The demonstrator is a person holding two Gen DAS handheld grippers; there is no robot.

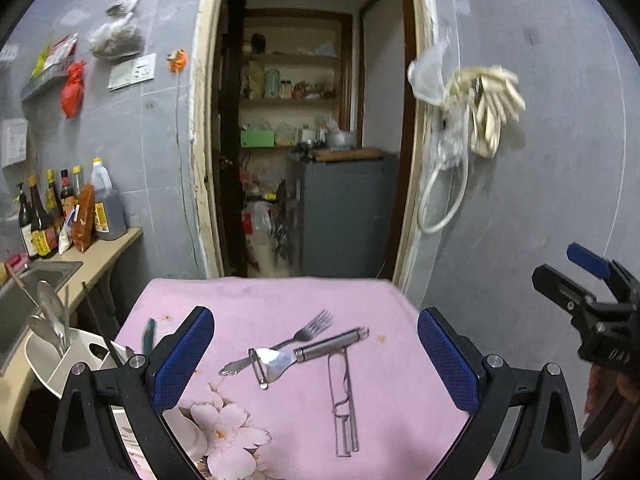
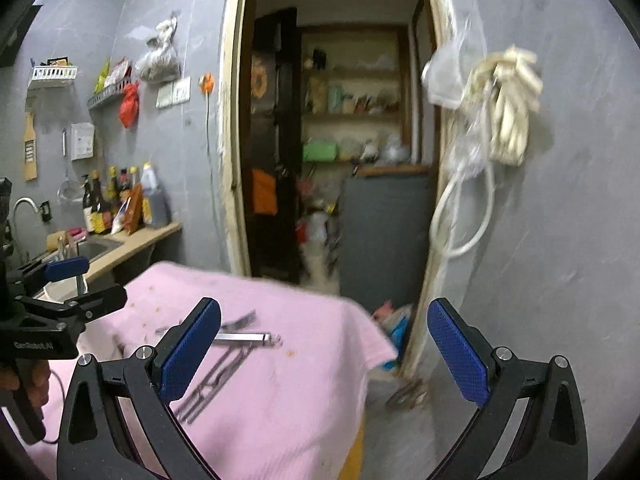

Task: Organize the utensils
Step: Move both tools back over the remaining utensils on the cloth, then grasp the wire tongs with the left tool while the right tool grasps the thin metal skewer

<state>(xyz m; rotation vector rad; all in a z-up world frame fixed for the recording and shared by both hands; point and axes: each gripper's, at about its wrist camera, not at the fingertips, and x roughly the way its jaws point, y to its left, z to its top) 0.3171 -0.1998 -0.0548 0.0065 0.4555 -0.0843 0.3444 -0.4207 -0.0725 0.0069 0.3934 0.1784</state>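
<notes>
A steel fork (image 1: 296,338), a steel peeler (image 1: 304,354) lying across it, and a pair of metal chopsticks (image 1: 343,396) lie on a pink flowered cloth (image 1: 280,304). My left gripper (image 1: 316,364) is open and empty, held above the cloth with the fork and peeler between its blue fingertips. My right gripper (image 2: 324,350) is open and empty, over the cloth's right edge; it also shows in the left wrist view (image 1: 592,288) at the far right. The utensils appear blurred in the right wrist view (image 2: 240,340). A white utensil holder (image 1: 68,360) with spoons stands left of the cloth.
A sink (image 1: 24,292) and a counter with sauce bottles (image 1: 60,216) lie to the left. An open doorway (image 1: 304,140) with shelves and a grey cabinet is behind the table. A cable and bags hang on the right wall (image 1: 480,112).
</notes>
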